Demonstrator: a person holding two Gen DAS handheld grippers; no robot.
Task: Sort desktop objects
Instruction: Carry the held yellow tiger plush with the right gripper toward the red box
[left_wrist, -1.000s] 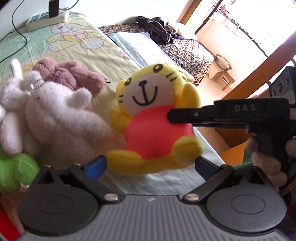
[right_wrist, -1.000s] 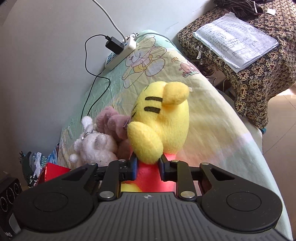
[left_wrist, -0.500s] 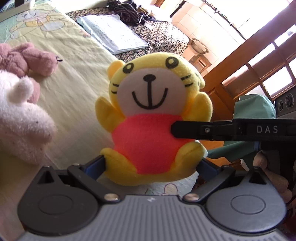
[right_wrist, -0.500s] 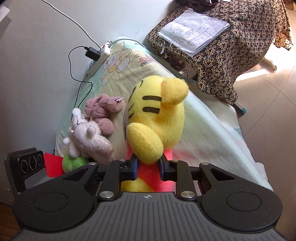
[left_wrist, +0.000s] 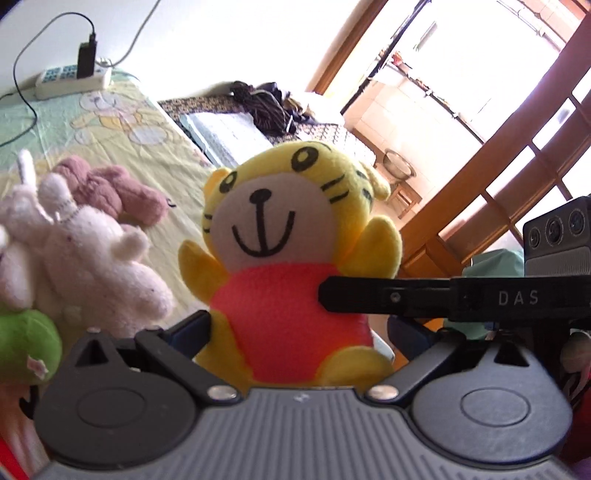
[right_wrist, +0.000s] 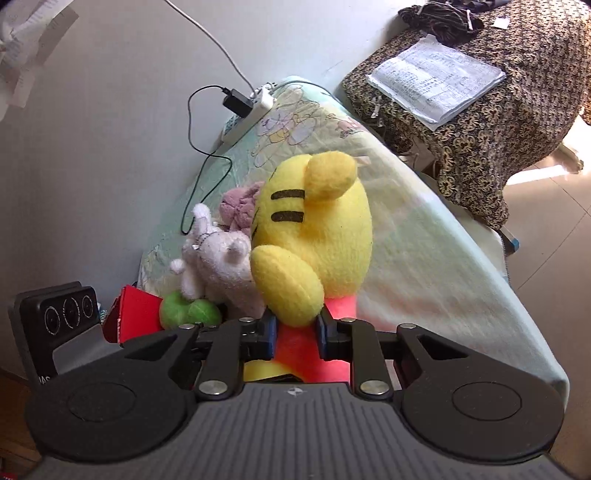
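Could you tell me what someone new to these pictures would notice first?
The eye goes straight to the yellow tiger plush in its red shirt, held up in mid-frame with the right hand-held gripper clamped on its body. The left hand-held gripper stands wide open around its lower half. To the tiger's left, a white plush, a pink plush and a green plush lie heaped on the cartoon-print bedsheet.

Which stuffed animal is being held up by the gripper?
The yellow tiger plush in the red shirt. The right gripper pinches its side; the white and pink plushes lie on the bed.
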